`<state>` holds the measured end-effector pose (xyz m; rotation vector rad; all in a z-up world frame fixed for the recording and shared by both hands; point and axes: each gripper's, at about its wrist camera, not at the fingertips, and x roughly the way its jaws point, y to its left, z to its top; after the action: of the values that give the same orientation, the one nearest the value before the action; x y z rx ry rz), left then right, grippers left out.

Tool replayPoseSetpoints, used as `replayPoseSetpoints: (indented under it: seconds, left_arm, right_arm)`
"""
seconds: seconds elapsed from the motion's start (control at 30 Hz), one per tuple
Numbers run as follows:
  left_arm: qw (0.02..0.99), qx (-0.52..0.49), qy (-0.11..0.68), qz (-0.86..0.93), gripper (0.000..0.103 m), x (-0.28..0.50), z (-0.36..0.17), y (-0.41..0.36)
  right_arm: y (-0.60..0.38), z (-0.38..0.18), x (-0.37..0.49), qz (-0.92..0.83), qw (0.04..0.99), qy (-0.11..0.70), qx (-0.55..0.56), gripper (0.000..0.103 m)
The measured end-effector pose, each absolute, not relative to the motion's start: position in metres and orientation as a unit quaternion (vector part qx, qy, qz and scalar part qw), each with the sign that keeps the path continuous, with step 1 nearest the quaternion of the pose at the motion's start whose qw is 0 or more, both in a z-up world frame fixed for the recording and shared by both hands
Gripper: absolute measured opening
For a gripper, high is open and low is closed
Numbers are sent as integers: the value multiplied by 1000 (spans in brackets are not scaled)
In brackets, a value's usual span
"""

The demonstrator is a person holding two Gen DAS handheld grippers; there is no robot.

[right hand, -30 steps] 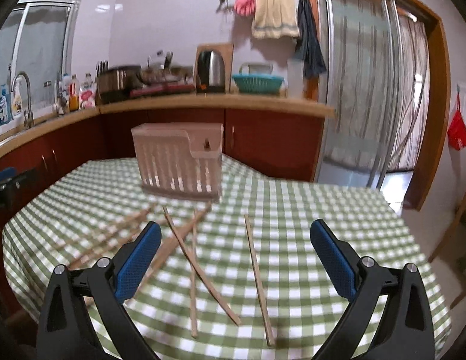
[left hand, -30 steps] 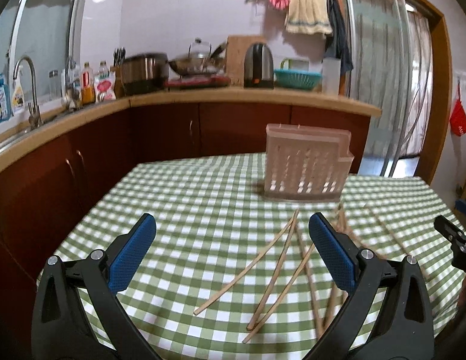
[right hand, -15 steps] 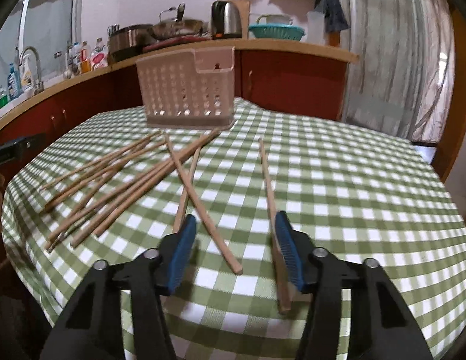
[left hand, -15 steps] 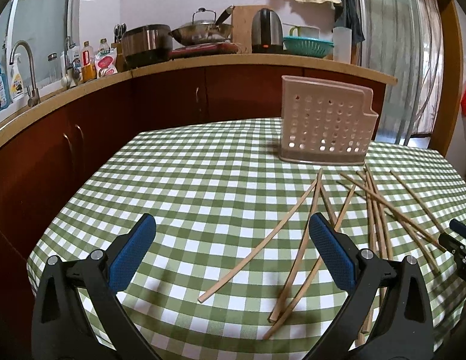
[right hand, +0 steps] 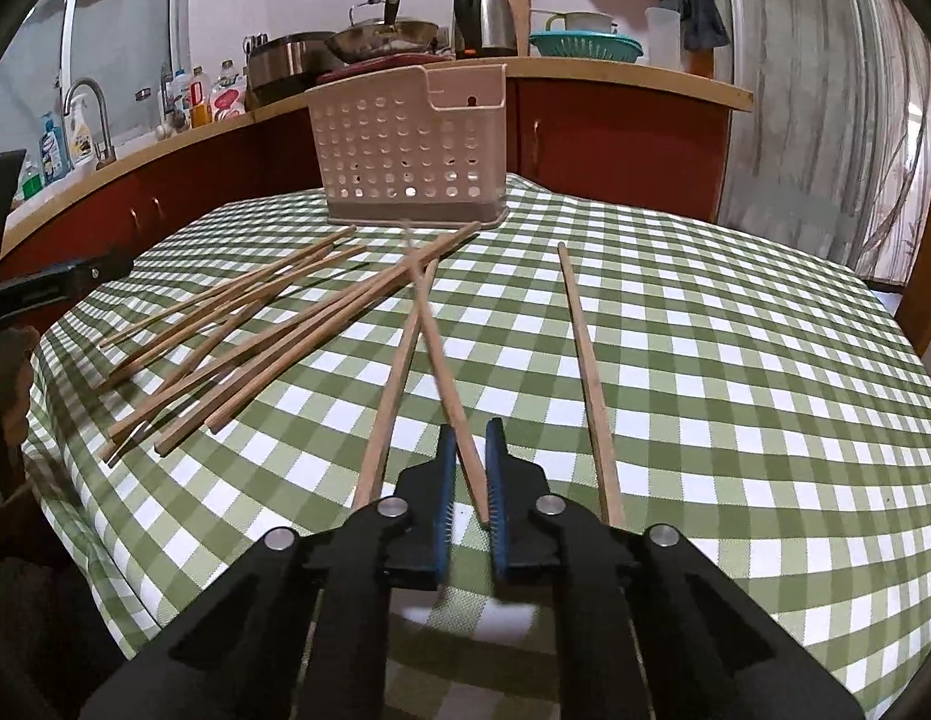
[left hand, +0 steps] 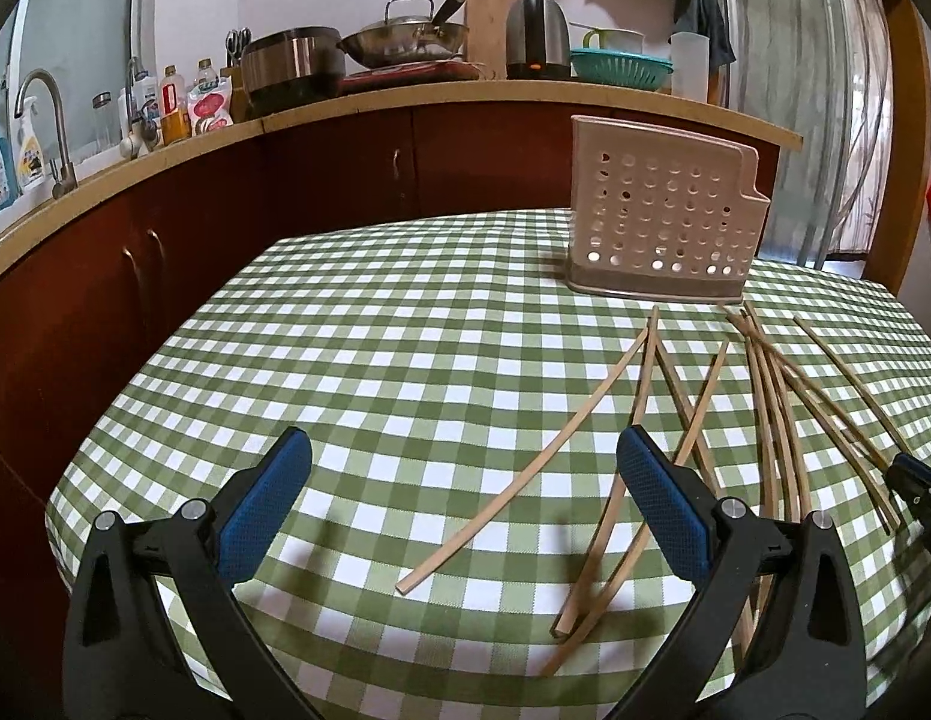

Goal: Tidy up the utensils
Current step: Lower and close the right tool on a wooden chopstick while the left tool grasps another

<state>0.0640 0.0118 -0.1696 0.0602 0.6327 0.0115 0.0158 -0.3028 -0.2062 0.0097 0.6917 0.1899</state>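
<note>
The right gripper point(right hand: 470, 474) pinches one wooden chopstick point(right hand: 440, 360) (its blue pads nearly together), the stick pointing toward 12 o'clock. The left gripper point(left hand: 462, 501) hangs spread wide over the checked counter point(left hand: 375, 360). Loose chopsticks point(right hand: 243, 324) fan toward 10 o'clock; the perforated utensil holder point(right hand: 408, 150) stands beyond.

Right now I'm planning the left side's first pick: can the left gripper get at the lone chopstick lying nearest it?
Probably yes. The left gripper is wide open, and that chopstick lies apart from the others on bare tablecloth, nothing across it.
</note>
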Motion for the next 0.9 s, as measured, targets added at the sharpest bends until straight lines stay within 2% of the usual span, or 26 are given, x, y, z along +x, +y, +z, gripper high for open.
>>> replayPoseSetpoints:
  seconds: [0.33,0.53,0.7,0.8,0.87,0.9]
  left_arm:
    - [943,40,331,7,98,65,-189,17]
    - [934,40,355,-3,79,74,-199,24]
    - [916,15,401,-14,79,83,-212,28]
    - [918,11,396,-13,76,79,-213,28]
    - [920,15,392,-22,63,76,-211,26]
    - [920,18,391,-23,60,74,-211,25]
  right_arm:
    - [-305,-203,11,67,947,313,10,7]
    - [-300,-202,12,72,947,312,5,7]
    - [-299,-203,12,74,947,313,7,7]
    - [-299,-203,13,73,947,312,9,7]
    - [-300,-203,13,73,947,312,11,7]
    - [-300,-204,13,73,947,312,12,7]
